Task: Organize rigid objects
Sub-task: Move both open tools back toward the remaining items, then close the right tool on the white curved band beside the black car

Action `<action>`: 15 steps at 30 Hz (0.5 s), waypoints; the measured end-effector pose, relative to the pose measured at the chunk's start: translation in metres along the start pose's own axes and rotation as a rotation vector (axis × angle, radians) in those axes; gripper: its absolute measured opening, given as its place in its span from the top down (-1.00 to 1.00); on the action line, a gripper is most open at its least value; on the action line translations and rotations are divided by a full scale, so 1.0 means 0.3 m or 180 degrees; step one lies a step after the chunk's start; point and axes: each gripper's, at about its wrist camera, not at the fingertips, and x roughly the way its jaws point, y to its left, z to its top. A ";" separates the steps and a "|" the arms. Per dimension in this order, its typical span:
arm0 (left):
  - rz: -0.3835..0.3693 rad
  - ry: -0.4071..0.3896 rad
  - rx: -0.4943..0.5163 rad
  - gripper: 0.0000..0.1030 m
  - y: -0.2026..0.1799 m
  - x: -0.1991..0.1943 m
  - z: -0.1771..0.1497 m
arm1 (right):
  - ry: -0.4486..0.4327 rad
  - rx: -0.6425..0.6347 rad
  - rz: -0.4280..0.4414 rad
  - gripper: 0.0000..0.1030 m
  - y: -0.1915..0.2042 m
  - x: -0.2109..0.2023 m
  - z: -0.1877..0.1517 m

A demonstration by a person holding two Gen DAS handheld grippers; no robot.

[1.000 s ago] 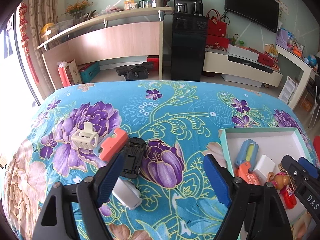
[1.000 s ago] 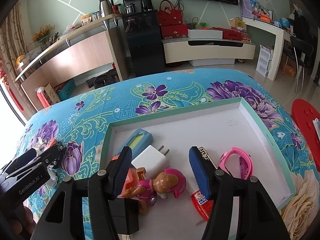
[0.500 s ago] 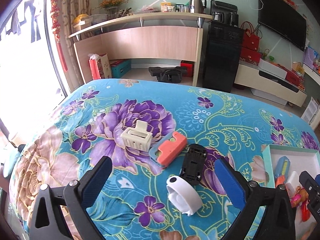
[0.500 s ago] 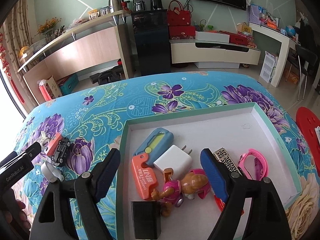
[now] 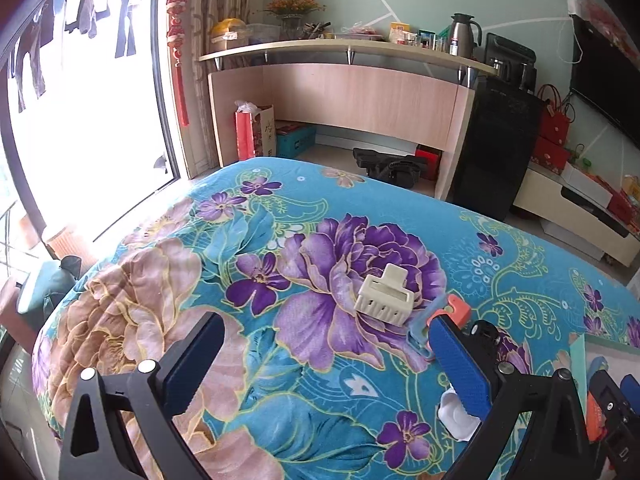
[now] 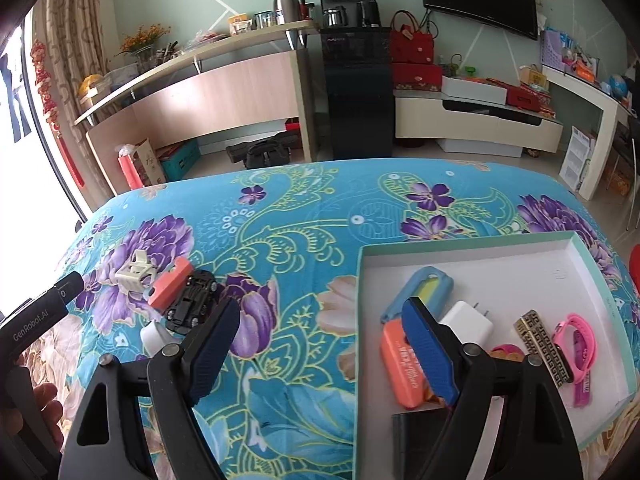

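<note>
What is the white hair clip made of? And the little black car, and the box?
The hair clip looks like hard cream plastic, smooth and slightly glossy. The toy car seems black plastic or metal; its shine leaves that open. The box looks like matte cardboard, with thin folded walls, white inside and mint outside.

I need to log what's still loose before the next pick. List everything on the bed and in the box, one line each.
Hair claw clip: 1, cream, on the bedspread, outside the box.
Flat case: 1, coral, beside the clip.
Toy car: 1, black, against the coral case.
Round white item: 1, near the car.
Box: 1, white with mint rim, on the bedspread; holds a blue-yellow case, charger, orange case, patterned bar, pink watch, a black block.
Left gripper: open, empty.
Right gripper: open, empty.
</note>
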 end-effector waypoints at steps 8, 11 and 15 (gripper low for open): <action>0.0041 0.0103 -0.0127 -1.00 0.088 0.035 -0.007 | 0.0116 -0.0192 0.0253 -0.62 0.148 0.064 -0.025; 0.0043 0.0204 -0.0118 -1.00 0.101 0.057 -0.015 | 0.0183 -0.0228 0.0337 -0.62 0.189 0.093 -0.039; 0.0084 0.0349 -0.0013 -1.00 0.098 0.091 -0.030 | 0.0289 -0.0289 0.0399 -0.62 0.240 0.130 -0.058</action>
